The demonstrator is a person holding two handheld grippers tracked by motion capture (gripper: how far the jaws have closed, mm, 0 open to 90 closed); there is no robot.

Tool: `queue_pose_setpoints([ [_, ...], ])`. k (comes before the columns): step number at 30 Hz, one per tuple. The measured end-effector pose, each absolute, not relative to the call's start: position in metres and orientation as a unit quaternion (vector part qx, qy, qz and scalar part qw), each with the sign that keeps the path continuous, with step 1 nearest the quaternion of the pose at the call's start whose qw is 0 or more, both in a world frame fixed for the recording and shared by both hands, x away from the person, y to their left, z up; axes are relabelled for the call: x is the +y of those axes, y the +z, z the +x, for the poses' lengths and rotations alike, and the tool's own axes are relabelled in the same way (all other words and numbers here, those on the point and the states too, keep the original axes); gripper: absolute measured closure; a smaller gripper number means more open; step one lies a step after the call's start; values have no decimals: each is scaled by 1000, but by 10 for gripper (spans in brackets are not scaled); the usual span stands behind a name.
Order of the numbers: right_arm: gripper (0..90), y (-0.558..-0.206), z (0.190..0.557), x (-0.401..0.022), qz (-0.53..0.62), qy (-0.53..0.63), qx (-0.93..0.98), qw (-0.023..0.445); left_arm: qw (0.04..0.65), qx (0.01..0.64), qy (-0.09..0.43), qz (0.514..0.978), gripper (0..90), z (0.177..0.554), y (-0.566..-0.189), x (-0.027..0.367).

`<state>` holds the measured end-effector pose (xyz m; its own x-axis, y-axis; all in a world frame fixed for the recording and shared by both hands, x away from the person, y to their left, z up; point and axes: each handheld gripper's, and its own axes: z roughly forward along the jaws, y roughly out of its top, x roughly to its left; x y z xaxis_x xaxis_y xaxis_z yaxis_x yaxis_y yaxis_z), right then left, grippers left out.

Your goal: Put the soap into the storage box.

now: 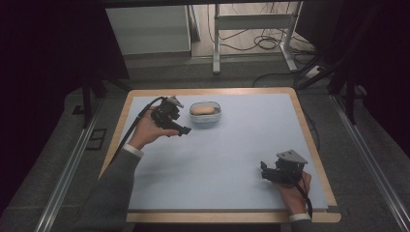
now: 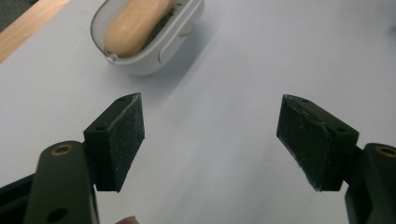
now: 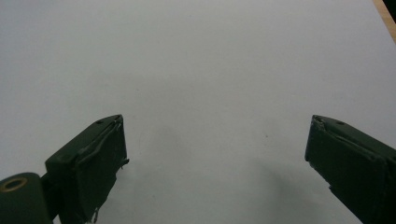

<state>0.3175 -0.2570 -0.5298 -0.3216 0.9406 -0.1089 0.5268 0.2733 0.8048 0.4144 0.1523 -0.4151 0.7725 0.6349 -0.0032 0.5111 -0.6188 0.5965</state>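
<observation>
Soap dish (image 1: 206,115): small white oval tray, sits at about 12 o'clock on the pale blue mat (image 1: 232,159), toward the far edge and a bit left of centre. Flat on the mat, nobody touching it.
Soap bar (image 1: 203,109): peach-coloured, lying lengthwise inside the dish, resting on the dark insert, so it looks set in there on purpose.
Left gripper (image 1: 184,130): parked just beside the dish at its 8 o'clock. Jaws are spread roughly halfway with only mat between them, nothing held. The dish sits ahead and off to the side in the left gripper view.
Right gripper (image 1: 264,170): down at 4 o'clock near the table's near corner, well apart from the dish. Jaws wide, empty, looks like it's just waiting.
</observation>
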Motion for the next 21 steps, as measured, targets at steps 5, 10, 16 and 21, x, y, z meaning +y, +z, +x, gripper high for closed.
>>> queue_pose_setpoints([
  [5,54,-530,317,-257,498,342,737,304,310,328,115,885,231,393,-424,165],
  [10,54,-530,317,-257,498,342,736,304,322,340,120,875,230,374,-439,176],
  [16,53,-530,317,-257,498,342,736,305,333,355,120,865,230,354,-458,190],
  [21,54,-530,317,-257,497,342,736,306,342,372,108,856,225,339,-478,200],
])
